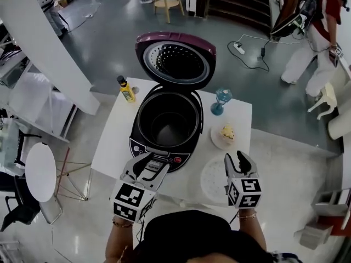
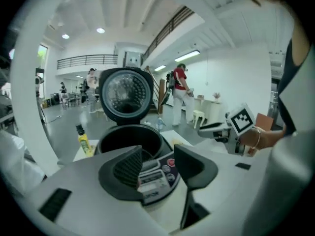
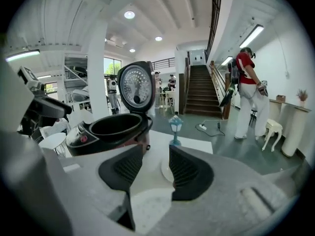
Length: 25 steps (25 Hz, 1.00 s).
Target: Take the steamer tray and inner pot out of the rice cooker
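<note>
Left gripper (image 1: pixel 147 166), spread and empty, is nearest the round black inner pot (image 1: pixel 169 126) just beyond it; right gripper (image 1: pixel 234 156) likewise spread, empty.

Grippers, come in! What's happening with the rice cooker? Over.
Left gripper and right gripper open, empty, over the table front. Steamer tray out, lying on table. Inner pot in the open rice cooker. Nothing blocking it. Over.
</note>
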### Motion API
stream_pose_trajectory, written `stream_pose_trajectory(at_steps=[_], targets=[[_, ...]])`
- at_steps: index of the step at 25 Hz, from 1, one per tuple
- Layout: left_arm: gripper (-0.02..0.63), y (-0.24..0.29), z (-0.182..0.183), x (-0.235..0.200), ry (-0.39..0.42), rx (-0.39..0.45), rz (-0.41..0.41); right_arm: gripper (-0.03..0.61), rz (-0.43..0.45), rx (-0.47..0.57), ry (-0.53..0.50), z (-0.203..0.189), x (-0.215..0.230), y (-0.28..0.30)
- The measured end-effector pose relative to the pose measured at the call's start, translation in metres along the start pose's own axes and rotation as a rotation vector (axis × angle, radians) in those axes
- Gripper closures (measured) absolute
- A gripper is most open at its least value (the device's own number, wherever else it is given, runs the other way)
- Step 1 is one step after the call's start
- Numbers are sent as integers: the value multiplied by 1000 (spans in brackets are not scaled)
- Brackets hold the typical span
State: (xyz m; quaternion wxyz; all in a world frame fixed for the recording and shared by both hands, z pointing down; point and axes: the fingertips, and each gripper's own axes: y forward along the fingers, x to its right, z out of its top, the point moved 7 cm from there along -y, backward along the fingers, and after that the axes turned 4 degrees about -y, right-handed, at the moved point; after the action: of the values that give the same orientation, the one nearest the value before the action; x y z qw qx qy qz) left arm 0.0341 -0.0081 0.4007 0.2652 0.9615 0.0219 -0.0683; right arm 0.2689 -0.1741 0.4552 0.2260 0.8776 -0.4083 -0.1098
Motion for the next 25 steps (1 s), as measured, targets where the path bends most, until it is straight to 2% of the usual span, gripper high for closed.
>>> stream_pose_trajectory(at_steps=[2, 4, 9, 13, 20, 25], targets=[[413, -3, 7, -30, -28, 33, 18, 416, -1, 19, -20, 13, -21, 12], [413, 0, 11, -56, -21, 22, 32, 416, -16, 20, -32, 22, -41, 25], [406, 16, 14, -106, 89, -92, 78, 416, -38, 6, 0, 36, -80, 50], [403, 38, 13, -140, 155, -189, 61, 416, -71, -19, 12, 46, -96, 74], [400, 80, 24, -173, 243, -259, 3, 414, -169, -110, -57, 65, -107, 108], [399, 106, 31, -182, 318, -284, -4, 416, -227, -165, -108, 72, -104, 127]])
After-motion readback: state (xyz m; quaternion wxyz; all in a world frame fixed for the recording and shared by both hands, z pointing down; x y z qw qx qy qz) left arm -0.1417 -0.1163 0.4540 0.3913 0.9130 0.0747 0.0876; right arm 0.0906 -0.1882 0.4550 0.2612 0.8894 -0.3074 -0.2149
